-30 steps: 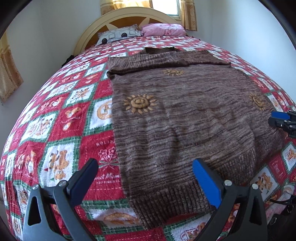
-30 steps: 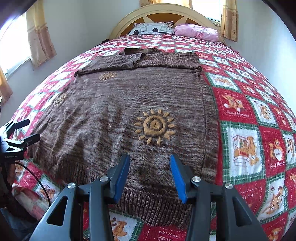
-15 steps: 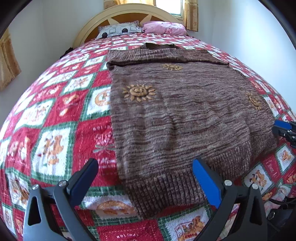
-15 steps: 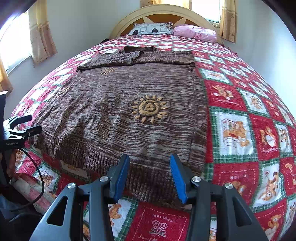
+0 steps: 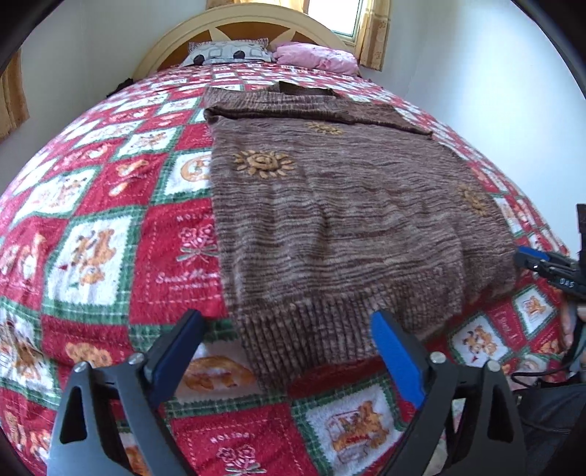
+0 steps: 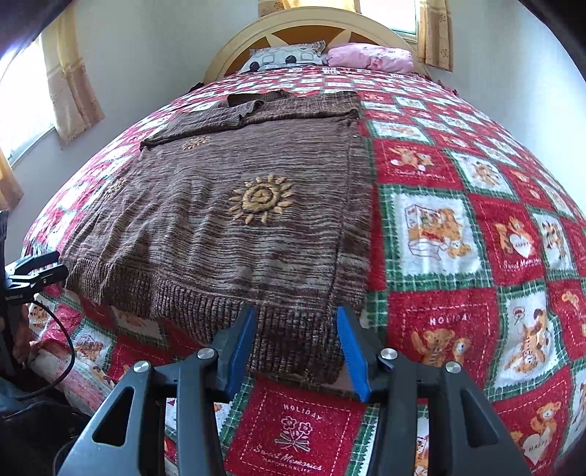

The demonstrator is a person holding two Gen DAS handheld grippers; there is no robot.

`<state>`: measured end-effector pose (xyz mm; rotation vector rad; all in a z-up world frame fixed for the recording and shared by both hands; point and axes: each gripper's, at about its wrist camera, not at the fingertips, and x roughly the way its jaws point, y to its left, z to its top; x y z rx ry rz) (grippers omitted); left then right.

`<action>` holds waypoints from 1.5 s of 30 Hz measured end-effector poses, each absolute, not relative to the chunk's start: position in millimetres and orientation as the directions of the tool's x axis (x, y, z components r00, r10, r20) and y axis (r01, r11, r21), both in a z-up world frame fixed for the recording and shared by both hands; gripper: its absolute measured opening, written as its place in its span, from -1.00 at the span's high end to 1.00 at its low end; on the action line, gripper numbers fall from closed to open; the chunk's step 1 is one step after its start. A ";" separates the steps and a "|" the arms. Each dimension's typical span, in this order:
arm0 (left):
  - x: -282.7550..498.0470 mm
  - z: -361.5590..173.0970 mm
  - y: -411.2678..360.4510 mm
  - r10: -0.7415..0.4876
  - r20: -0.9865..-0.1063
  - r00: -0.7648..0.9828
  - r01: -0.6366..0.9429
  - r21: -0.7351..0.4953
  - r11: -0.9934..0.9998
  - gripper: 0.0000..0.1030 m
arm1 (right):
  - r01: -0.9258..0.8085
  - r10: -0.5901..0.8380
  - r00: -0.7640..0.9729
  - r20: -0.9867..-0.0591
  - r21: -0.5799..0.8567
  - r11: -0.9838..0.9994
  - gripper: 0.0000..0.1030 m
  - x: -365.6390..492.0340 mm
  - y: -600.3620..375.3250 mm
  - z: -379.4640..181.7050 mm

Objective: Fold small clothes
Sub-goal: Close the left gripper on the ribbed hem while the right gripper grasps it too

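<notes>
Sweater: the brown knit sweater (image 5: 329,219) lies flat on the bed, hem toward the foot, its sleeves folded across the top near the collar, so the sides look dealt with and the bottom-up fold is likely what is left.
Left gripper: the left gripper (image 5: 289,351) hangs just short of the hem's left corner, jaws spread wide and empty, the ribbed edge lying between them; I judge it is lined up to pinch that corner.
Right gripper: the right gripper (image 6: 295,348) sits at the hem's right corner, jaws parted with the ribbing between them but not pressed on it; nothing is grasped.
Why both at the hem: one corner each would let the bottom edge lift evenly and carry toward the collar.
Surface: a plush red, green and white quilt (image 6: 457,238) with teddy-bear squares covers the bed; soft and grippy, so the knit may drag.
Room: a cream arched headboard (image 6: 311,25), a patterned pillow (image 6: 285,56) beside a pink pillow (image 6: 370,56), pale walls, yellow curtains (image 6: 69,84) at sunlit windows.
</notes>
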<state>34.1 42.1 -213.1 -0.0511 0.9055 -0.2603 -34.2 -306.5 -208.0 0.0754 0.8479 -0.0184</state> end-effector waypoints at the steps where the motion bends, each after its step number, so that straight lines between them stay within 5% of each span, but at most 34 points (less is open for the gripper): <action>1: 33.5 -212.8 42.9 -0.254 -0.769 0.586 0.201 -0.165 0.966 -0.74 | 0.046 0.018 0.661 -0.750 0.064 0.997 0.08 -34.6 -307.1 -207.9; 9: 33.5 -224.5 56.0 -0.330 -0.797 0.506 0.169 -0.283 0.944 -0.10 | 0.036 0.040 0.650 -0.759 0.083 0.996 0.08 -39.6 -311.1 -212.2; 13: 33.6 -228.2 53.7 -0.331 -0.803 0.495 0.166 -0.286 0.944 0.02 | 0.039 0.052 0.650 -0.758 0.102 0.994 0.08 -43.0 -315.8 -215.0; 17: 33.3 -230.3 53.4 -0.366 -0.799 0.478 0.184 -0.316 0.931 0.77 | 0.048 0.066 0.648 -0.759 0.128 0.991 0.08 -44.1 -320.7 -214.6; 33: 36.6 -236.5 56.9 -0.401 -0.781 0.479 0.198 -0.349 0.916 0.81 | 0.077 0.121 0.639 -0.759 0.219 0.973 0.08 -42.5 -333.5 -227.9; 34: 36.2 -236.7 56.0 -0.401 -0.781 0.479 0.201 -0.348 0.916 0.81 | 0.076 0.110 0.641 -0.759 0.205 0.976 0.21 -43.1 -332.3 -228.3; 35: 35.7 -235.9 55.8 -0.404 -0.778 0.481 0.206 -0.348 0.915 0.83 | 0.075 0.105 0.640 -0.761 0.198 0.977 0.58 -43.8 -332.1 -227.6; 37: 34.0 -230.9 57.1 -0.417 -0.763 0.494 0.219 -0.355 0.909 0.84 | 0.053 0.164 0.649 -0.743 0.260 0.964 0.86 -46.1 -337.2 -223.1; 45: 30.3 -195.9 78.2 -0.494 -0.660 0.566 0.248 -0.436 0.865 0.85 | -0.025 0.328 0.727 -0.604 0.455 0.890 0.89 -58.7 -357.0 -194.2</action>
